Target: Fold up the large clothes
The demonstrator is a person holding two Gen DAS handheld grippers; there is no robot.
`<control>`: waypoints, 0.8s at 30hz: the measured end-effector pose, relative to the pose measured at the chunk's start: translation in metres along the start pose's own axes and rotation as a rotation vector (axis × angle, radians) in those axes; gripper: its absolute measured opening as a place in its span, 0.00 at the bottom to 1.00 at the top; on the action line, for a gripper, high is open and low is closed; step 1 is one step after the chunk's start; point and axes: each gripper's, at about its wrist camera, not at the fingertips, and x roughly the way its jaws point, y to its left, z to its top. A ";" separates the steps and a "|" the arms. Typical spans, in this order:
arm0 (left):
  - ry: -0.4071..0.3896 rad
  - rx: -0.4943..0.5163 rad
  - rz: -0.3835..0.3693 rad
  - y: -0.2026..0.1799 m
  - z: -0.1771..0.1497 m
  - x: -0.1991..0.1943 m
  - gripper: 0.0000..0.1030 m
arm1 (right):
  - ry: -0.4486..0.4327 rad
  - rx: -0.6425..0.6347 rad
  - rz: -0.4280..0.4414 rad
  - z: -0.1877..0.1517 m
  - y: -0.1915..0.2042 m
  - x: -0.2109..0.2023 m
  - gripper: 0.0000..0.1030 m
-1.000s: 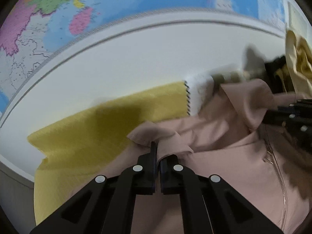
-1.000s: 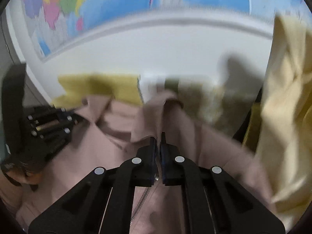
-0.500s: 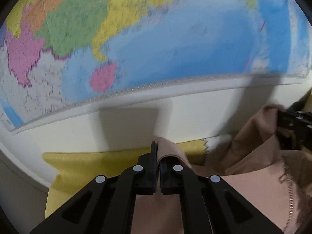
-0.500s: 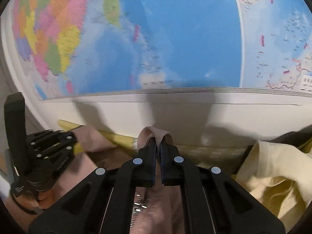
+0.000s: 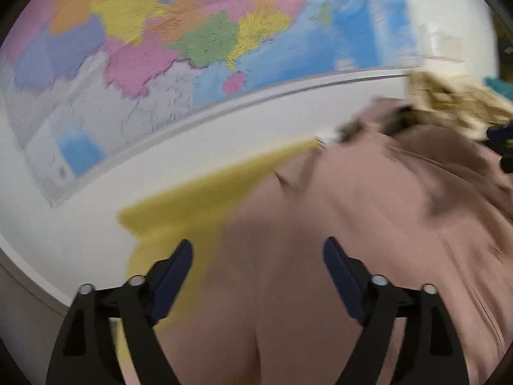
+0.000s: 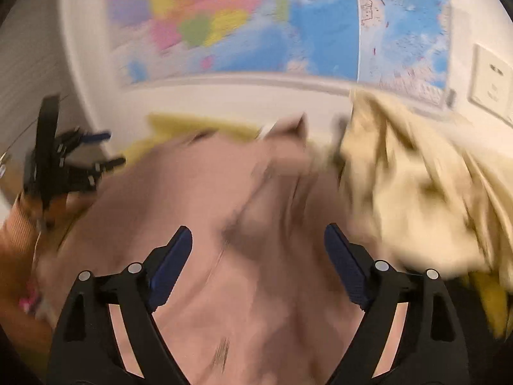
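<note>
Beneath a colourful wall map [image 5: 192, 41], the dusty-pink zip-front fabric garment [image 5: 336, 224] lies spread over a yellow cloth [image 5: 179, 211], both the left hand-held gripper [image 5: 258, 256] and right hand-held gripper [image 6: 258, 245] opening wide, empty, apparently releasing it flat for folding.

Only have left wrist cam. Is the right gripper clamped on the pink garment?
Observer: No. The right gripper has its jaws opening, pads clear of the pink garment below.
Operator: What's on its right?
Observer: A crumpled cream garment, heaped against the pink one's right side.
Operator: See my gripper from there?
Observer: Yes, the left gripper is at the far left, its jaws opening too, near the garment's left edge.
</note>
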 end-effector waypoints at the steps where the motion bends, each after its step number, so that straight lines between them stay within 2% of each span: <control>1: 0.002 -0.030 -0.041 0.006 -0.020 -0.015 0.83 | 0.013 0.004 0.024 -0.019 0.003 -0.014 0.81; 3: 0.006 -0.101 -0.134 0.014 -0.059 -0.045 0.83 | 0.046 0.063 0.089 -0.062 0.002 -0.042 0.81; 5: 0.004 -0.193 -0.222 0.015 -0.102 -0.074 0.83 | 0.076 0.122 0.095 -0.094 0.006 -0.058 0.84; 7: 0.014 -0.252 -0.277 0.016 -0.136 -0.086 0.83 | 0.105 0.174 0.100 -0.119 0.007 -0.067 0.85; 8: 0.015 -0.277 -0.306 0.016 -0.150 -0.092 0.83 | 0.113 0.218 0.132 -0.135 0.004 -0.074 0.86; 9: 0.021 -0.299 -0.369 0.011 -0.162 -0.097 0.84 | 0.117 0.249 0.167 -0.144 0.003 -0.076 0.87; 11: 0.038 -0.306 -0.453 0.001 -0.179 -0.102 0.91 | 0.131 0.289 0.205 -0.161 0.010 -0.076 0.90; 13: 0.058 -0.279 -0.486 -0.015 -0.190 -0.102 0.93 | 0.157 0.294 0.199 -0.174 0.011 -0.071 0.90; 15: 0.092 -0.264 -0.494 -0.031 -0.191 -0.094 0.93 | 0.174 0.308 0.253 -0.180 0.018 -0.056 0.83; 16: 0.094 -0.260 -0.504 -0.036 -0.190 -0.090 0.93 | 0.182 0.314 0.271 -0.182 0.021 -0.050 0.72; 17: 0.094 -0.251 -0.503 -0.042 -0.190 -0.088 0.93 | 0.162 0.317 0.268 -0.182 0.024 -0.048 0.47; 18: 0.091 -0.246 -0.490 -0.046 -0.187 -0.085 0.83 | 0.160 0.332 0.297 -0.181 0.024 -0.048 0.21; 19: 0.096 -0.252 -0.492 -0.047 -0.183 -0.083 0.41 | 0.173 0.383 0.364 -0.180 0.021 -0.046 0.04; 20: 0.116 -0.267 -0.485 -0.048 -0.180 -0.082 0.20 | 0.156 0.409 0.380 -0.182 0.018 -0.051 0.04; 21: 0.150 -0.301 -0.512 -0.045 -0.174 -0.083 0.10 | 0.124 0.411 0.388 -0.177 0.018 -0.061 0.04; 22: 0.152 -0.324 -0.522 -0.039 -0.172 -0.089 0.07 | 0.093 0.405 0.394 -0.171 0.016 -0.071 0.04; 24: 0.104 -0.351 -0.544 -0.028 -0.155 -0.121 0.06 | -0.014 0.410 0.408 -0.154 0.014 -0.108 0.04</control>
